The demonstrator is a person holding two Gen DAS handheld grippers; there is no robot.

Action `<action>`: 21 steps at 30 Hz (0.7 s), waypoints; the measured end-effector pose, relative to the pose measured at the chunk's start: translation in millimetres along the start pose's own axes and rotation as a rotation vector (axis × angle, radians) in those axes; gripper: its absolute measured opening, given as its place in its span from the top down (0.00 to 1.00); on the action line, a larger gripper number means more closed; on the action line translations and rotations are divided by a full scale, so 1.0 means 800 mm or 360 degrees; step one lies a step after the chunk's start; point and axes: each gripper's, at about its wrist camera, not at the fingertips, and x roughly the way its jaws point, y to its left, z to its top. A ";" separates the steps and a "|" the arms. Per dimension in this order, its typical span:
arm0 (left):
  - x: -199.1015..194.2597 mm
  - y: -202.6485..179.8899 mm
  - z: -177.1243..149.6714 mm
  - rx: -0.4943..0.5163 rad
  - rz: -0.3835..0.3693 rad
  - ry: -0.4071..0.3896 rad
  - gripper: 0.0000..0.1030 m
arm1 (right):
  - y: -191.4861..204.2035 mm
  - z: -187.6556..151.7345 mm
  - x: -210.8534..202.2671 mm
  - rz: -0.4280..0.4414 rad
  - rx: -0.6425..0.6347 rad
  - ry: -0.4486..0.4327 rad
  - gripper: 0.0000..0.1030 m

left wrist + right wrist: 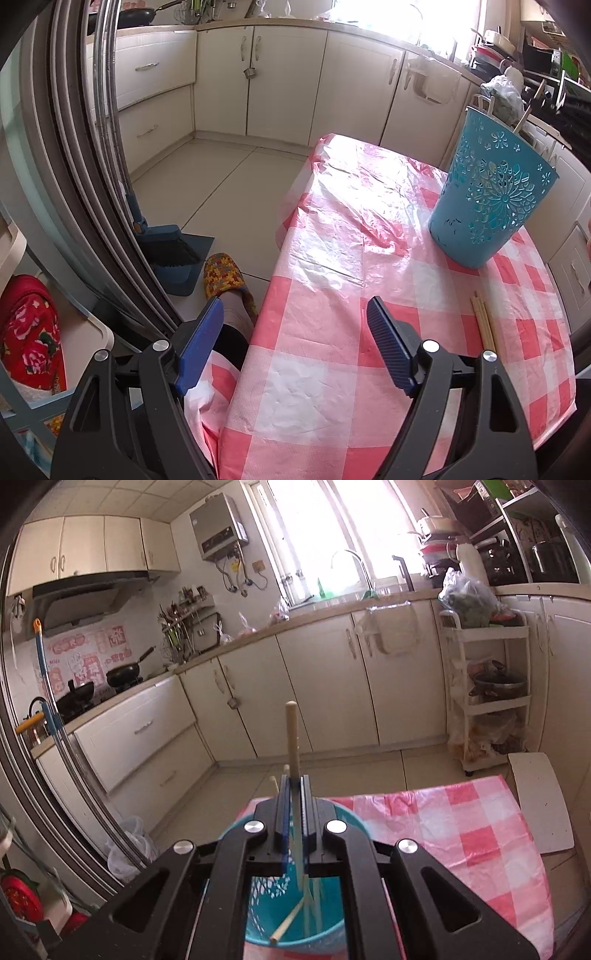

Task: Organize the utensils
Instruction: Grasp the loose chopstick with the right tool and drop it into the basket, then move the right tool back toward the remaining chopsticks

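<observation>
A blue perforated holder [487,199] stands on the pink checked tablecloth [332,280], with chopstick ends sticking out of its top. Loose wooden chopsticks [482,321] lie on the cloth near its right edge. My left gripper [295,317] is open and empty, low over the table's front left edge. My right gripper [294,794] is shut on a wooden chopstick [292,734], held upright directly above the blue holder [291,919]. The stick's lower end reaches down inside it. Other chopsticks [310,901] lean inside the holder.
White kitchen cabinets [295,686] run along the far wall. A white trolley [487,698] stands at the right. A dustpan and brush [173,254] and a foot in a knitted slipper [225,280] are on the floor left of the table. A white stool [539,801] is beside the table.
</observation>
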 end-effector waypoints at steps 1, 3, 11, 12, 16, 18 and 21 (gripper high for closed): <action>0.000 -0.001 0.000 0.0004 0.0002 -0.0003 0.26 | 0.000 -0.008 0.000 -0.0002 -0.0016 0.0027 0.94; -0.001 -0.002 0.000 0.0013 0.0008 -0.0008 0.26 | 0.001 -0.014 -0.007 -0.0009 -0.0052 0.0044 0.92; -0.005 -0.006 -0.002 0.0045 0.0037 -0.0037 0.23 | 0.016 -0.070 -0.092 -0.0013 -0.0147 0.0042 0.76; -0.005 -0.007 -0.002 0.0048 0.0039 -0.0039 0.23 | 0.016 -0.086 -0.101 -0.0020 -0.0158 0.0076 0.76; -0.006 -0.008 -0.004 0.0062 0.0049 -0.0045 0.23 | 0.017 -0.157 -0.111 -0.0053 -0.0182 0.0303 0.76; -0.007 -0.009 -0.005 0.0072 0.0054 -0.0050 0.22 | 0.013 -0.188 -0.111 -0.0069 -0.0160 0.0408 0.76; -0.008 -0.010 -0.007 0.0085 0.0063 -0.0055 0.22 | 0.005 -0.219 -0.105 -0.0088 -0.0106 0.0547 0.76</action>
